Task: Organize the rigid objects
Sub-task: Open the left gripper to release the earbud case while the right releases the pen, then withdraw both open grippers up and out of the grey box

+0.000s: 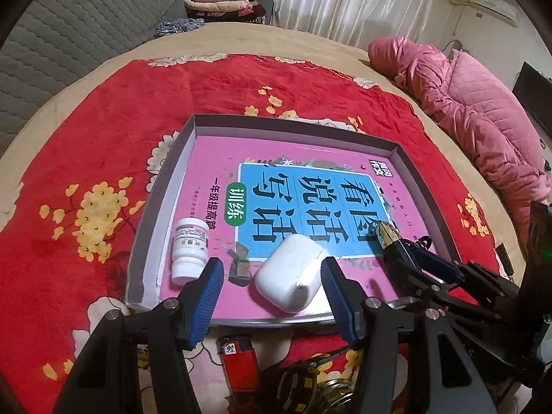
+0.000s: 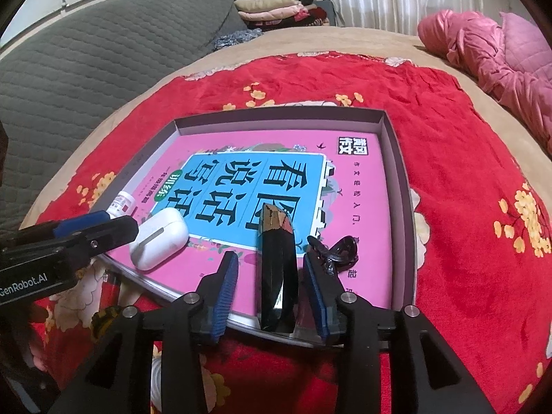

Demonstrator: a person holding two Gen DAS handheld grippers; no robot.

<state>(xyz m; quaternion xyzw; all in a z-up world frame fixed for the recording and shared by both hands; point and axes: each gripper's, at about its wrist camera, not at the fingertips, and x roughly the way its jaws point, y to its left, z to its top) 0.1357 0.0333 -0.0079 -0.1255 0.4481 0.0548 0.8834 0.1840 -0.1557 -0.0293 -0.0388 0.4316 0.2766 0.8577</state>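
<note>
A shallow grey box lid (image 1: 172,172) (image 2: 396,158) lies on the red blanket with a pink book (image 1: 214,158) (image 2: 362,189) inside. On the book lie a white earbud case (image 1: 289,277) (image 2: 158,238), a white pill bottle (image 1: 189,246) (image 2: 122,201), a small dark clip (image 1: 239,264) and a black clip (image 2: 339,250). My left gripper (image 1: 270,276) is open around the earbud case without touching it. My right gripper (image 2: 270,265) is open, with a black bar with a worn gold tip (image 2: 276,269) (image 1: 388,236) lying between its fingers.
A red lighter (image 1: 239,362) and a black-and-yellow object (image 1: 310,383) lie on the blanket in front of the box. A pink quilted jacket (image 1: 465,103) (image 2: 500,55) lies at the right, a grey cushion (image 2: 86,76) at the left, folded clothes (image 1: 220,0) behind.
</note>
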